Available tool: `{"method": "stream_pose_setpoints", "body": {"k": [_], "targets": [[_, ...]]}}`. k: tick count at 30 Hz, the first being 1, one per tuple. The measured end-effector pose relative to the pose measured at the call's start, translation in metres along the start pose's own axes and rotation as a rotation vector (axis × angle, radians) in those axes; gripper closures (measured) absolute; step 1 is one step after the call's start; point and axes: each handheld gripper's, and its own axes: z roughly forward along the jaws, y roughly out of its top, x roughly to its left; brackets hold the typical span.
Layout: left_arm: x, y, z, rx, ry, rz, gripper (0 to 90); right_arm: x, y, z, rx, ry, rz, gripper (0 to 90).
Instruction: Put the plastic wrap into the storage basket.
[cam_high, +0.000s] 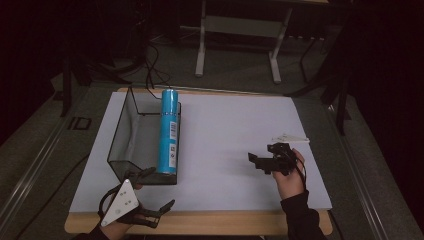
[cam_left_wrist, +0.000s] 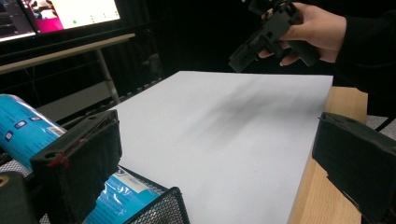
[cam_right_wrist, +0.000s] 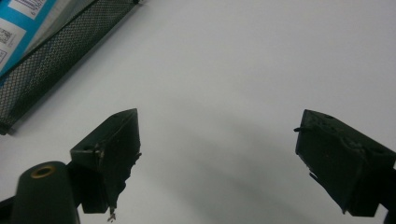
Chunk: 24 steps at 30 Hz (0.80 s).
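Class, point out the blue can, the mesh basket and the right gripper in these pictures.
blue can (cam_high: 169, 132): high view, middle of its labelled side.
mesh basket (cam_high: 118, 131): high view, its left mesh wall.
right gripper (cam_high: 261, 161): high view, between the tips of its open jaws.

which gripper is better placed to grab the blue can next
Left, probably. The left gripper sits open beside the near end of the blue can in the mesh basket; the right gripper, also open, is away over bare mat.
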Motion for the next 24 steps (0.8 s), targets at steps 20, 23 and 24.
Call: {"method": "stream_pose_setpoints", "body": {"k": [20, 23, 24], "targets": [[-0.001, 0.0, -0.001, 0.008, -0.007, 0.011, 2.0, -0.006, -0.033, -0.027, -0.038, 0.032, -0.052, 13.7], [-0.001, 0.0, 0.0, 0.007, -0.011, 0.013, 2.1, -0.007, -0.038, -0.026, -0.054, 0.034, -0.062, 13.6], [-0.001, 0.0, 0.0, 0.007, -0.012, 0.013, 2.0, -0.007, -0.04, -0.023, -0.06, 0.036, -0.07, 13.7]]}}
